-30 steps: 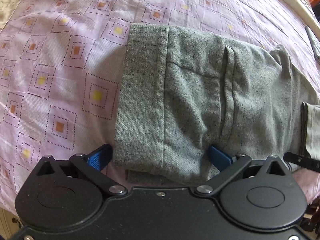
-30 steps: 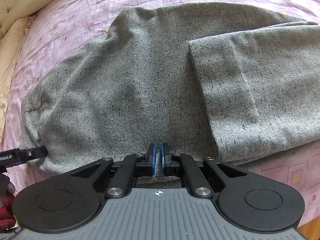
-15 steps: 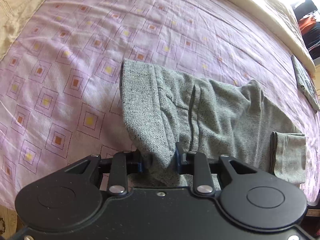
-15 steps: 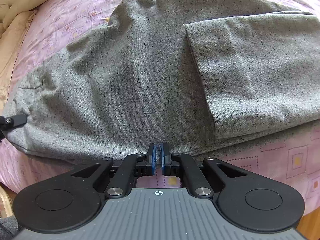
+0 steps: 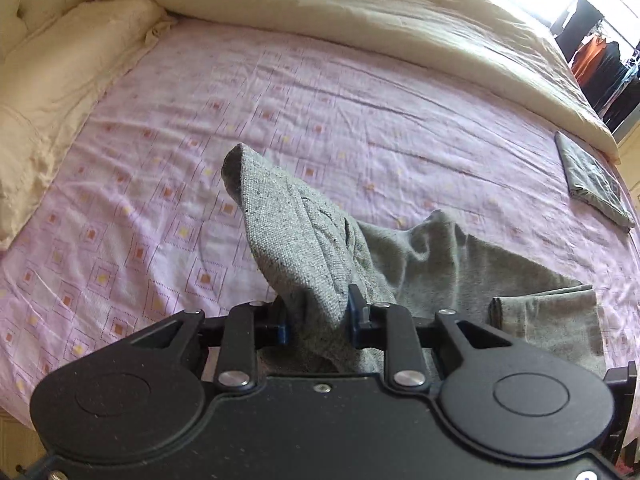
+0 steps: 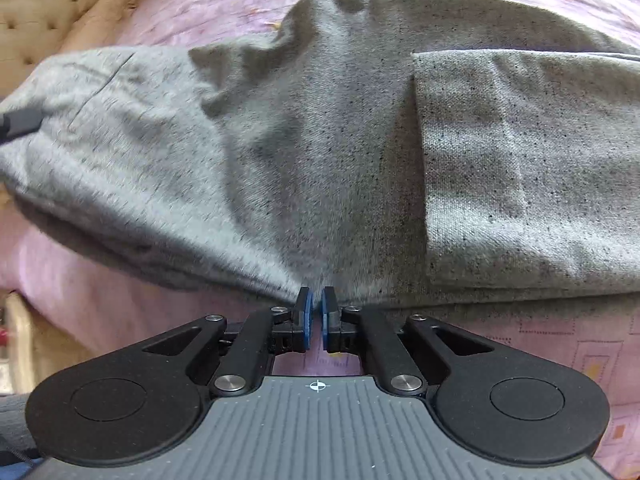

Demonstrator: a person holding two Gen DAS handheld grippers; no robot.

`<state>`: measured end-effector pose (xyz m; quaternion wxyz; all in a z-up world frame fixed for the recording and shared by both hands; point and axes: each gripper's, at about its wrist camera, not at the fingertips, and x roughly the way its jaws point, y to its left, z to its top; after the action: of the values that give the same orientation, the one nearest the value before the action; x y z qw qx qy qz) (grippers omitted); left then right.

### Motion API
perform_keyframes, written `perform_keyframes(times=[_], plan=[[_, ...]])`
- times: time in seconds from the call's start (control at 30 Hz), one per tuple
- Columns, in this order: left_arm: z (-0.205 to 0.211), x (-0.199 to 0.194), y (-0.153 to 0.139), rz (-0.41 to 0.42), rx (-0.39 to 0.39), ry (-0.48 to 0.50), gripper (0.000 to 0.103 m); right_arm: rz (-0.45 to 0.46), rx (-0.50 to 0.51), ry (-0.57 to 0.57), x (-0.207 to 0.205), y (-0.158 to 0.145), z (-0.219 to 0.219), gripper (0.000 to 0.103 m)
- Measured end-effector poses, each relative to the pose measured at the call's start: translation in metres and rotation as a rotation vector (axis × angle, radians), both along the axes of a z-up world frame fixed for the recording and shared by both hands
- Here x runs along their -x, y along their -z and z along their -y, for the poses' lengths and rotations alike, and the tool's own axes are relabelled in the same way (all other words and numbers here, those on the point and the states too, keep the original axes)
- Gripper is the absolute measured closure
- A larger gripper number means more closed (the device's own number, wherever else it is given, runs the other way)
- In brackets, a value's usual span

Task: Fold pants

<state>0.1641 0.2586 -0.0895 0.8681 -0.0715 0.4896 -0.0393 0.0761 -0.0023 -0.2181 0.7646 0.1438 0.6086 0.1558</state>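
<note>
You've lifted the pants (image 5: 304,248) off the bed (image 5: 160,184) | left gripper (image 5: 318,320) jaws clamp them | right gripper (image 6: 316,316) jaws nearly closed, pinching their edge

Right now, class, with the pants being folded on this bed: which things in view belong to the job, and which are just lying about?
Belong to the job:
- grey pants
- left claw, shut on the pants
- right claw, pinching their edge

Just lying about:
- folded grey cloth
- cream pillow
- cream duvet
- hanging clothes
</note>
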Motion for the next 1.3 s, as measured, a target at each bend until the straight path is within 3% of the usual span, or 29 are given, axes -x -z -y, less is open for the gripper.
perform_keyframes(times=[0.17,0.33,0.43,0.47,0.5,0.6,0.7,0.83,0.9,0.97,1.23,1.3], plan=[[0.066,0.014,-0.045,0.12,-0.081,0.096,0.07,0.094,-0.118,-0.049,0.015,-0.034,0.053,0.097],[0.16,0.019,-0.063,0.203,-0.102,0.226,0.073,0.144,-0.101,0.016,0.008,-0.043,0.121,0.096],[0.227,0.016,-0.047,0.206,-0.048,0.318,0.078,0.152,-0.078,0.096,0.007,-0.041,0.164,0.096],[0.247,0.014,-0.038,0.196,-0.032,0.349,0.089,0.15,-0.065,0.118,0.007,-0.039,0.179,0.096],[0.273,0.01,-0.025,0.171,-0.01,0.392,0.091,0.143,-0.052,0.141,0.006,-0.037,0.197,0.096],[0.335,0.007,0.013,0.069,-0.014,0.463,0.088,0.111,-0.021,0.197,0.005,-0.027,0.233,0.096],[0.365,0.013,0.03,0.008,-0.087,0.486,0.08,0.105,0.003,0.231,0.002,-0.022,0.258,0.096],[0.344,0.014,0.037,-0.054,-0.114,0.401,0.078,0.169,-0.034,0.27,-0.01,-0.031,0.277,0.095],[0.32,0.008,0.045,-0.108,-0.128,0.315,0.072,0.188,-0.059,0.265,-0.023,-0.033,0.276,0.08],[0.291,0.003,0.053,-0.163,-0.139,0.215,0.069,0.186,-0.087,0.239,-0.041,-0.03,0.269,0.071],[0.181,0.009,0.067,-0.295,-0.185,-0.111,0.068,0.115,-0.11,0.16,-0.09,-0.009,0.229,0.069],[0.164,0.01,0.071,-0.327,-0.188,-0.151,0.068,0.082,-0.097,0.166,-0.096,-0.004,0.225,0.062]])
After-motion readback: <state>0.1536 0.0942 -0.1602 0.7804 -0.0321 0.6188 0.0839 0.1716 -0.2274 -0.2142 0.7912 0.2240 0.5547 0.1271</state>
